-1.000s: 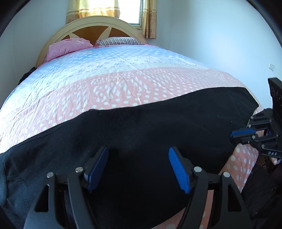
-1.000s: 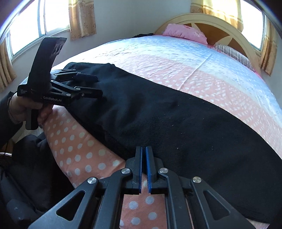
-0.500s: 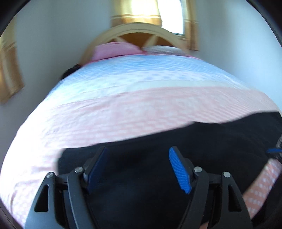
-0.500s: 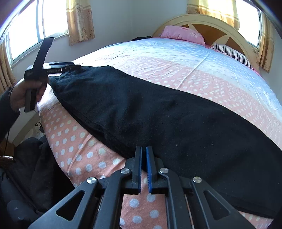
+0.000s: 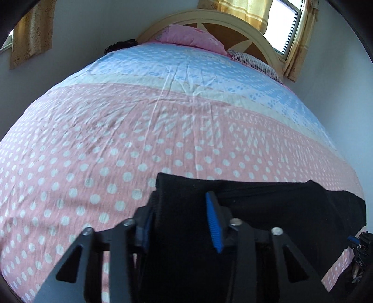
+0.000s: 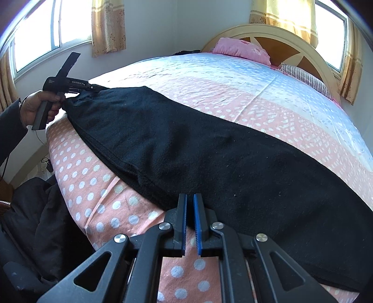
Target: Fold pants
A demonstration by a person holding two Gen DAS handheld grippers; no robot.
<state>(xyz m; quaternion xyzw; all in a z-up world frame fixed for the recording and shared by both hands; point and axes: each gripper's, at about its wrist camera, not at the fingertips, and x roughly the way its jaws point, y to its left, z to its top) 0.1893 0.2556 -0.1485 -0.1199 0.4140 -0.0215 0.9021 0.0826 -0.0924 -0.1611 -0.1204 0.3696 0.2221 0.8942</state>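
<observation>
Pink polka-dot bedspread point(image 5: 93, 163), pink pillow point(image 6: 240, 50), striped pillow point(image 6: 305, 78), arched wooden headboard point(image 5: 244, 30), yellow curtains point(image 6: 107, 25).

Pants point(image 6: 209, 149) across bed point(image 6: 233, 93) foot, pillows point(image 6: 240, 47) behind.

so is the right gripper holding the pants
No, the right gripper's fingers sit nearly together with nothing between them, just short of the black pants' edge.

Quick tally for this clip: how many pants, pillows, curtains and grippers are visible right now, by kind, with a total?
Black pants: 1
Pillows: 2, pink pillow and striped pillow
Curtains: 3 in the right wrist view, left curtain, middle curtain, right curtain
Grippers: 2, left gripper and right gripper
Total: 8
</observation>
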